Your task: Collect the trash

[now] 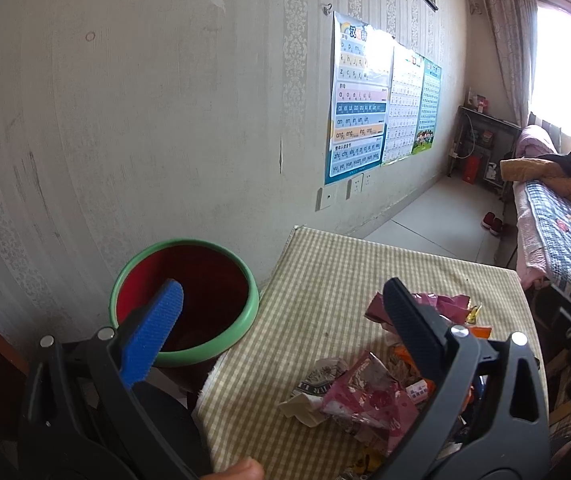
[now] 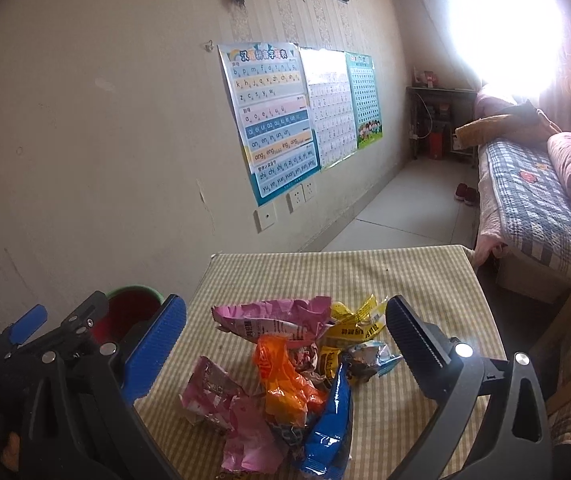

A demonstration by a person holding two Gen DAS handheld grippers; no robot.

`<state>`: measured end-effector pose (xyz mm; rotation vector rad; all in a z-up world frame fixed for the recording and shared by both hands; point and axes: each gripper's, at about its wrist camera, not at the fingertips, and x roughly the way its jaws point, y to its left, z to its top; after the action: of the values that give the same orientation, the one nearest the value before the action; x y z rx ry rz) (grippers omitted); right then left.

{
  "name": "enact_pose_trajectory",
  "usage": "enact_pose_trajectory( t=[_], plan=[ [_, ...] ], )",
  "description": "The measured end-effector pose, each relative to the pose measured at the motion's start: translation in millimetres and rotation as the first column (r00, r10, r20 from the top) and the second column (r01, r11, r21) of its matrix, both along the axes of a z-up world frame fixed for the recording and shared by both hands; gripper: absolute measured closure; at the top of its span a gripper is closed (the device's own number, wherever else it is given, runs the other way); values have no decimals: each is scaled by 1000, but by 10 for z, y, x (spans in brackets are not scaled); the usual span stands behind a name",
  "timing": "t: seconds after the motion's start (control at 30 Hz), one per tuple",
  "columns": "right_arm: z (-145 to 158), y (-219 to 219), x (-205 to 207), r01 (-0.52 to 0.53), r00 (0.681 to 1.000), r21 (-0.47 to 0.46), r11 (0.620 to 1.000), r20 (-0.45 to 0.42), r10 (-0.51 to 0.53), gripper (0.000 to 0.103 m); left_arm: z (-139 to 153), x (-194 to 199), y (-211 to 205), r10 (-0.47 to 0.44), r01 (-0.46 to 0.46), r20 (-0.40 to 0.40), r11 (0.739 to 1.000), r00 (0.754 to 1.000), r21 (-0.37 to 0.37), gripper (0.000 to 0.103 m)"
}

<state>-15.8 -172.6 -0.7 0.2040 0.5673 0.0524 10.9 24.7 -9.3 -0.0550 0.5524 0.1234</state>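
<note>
We hold both grippers spread and empty: left gripper (image 1: 285, 320) near the bin (image 1: 183, 302), right gripper (image 2: 285, 332) above crumpled wrappers (image 2: 289, 376) on the checked table (image 2: 365, 272).

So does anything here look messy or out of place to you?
Yes: a heap of crumpled snack wrappers lies on the checked tablecloth, pink, orange, yellow and blue ones jumbled together. The green-rimmed bin beside the table looks empty. Both grippers, left gripper and right gripper, are open and hold nothing.
</note>
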Motion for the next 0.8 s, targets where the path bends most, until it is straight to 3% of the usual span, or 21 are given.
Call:
enact_pose_trajectory(
  t=[0.4, 0.8],
  plan=[
    [41, 0, -64, 39, 999, -65, 997, 32, -37, 7, -22, 3, -45, -26, 26, -41, 1000, 999, 1, 5],
    [49, -31, -68, 38, 999, -49, 998, 25, -37, 7, -55, 34, -37, -26, 27, -52, 1000, 998, 2, 5]
  ],
)
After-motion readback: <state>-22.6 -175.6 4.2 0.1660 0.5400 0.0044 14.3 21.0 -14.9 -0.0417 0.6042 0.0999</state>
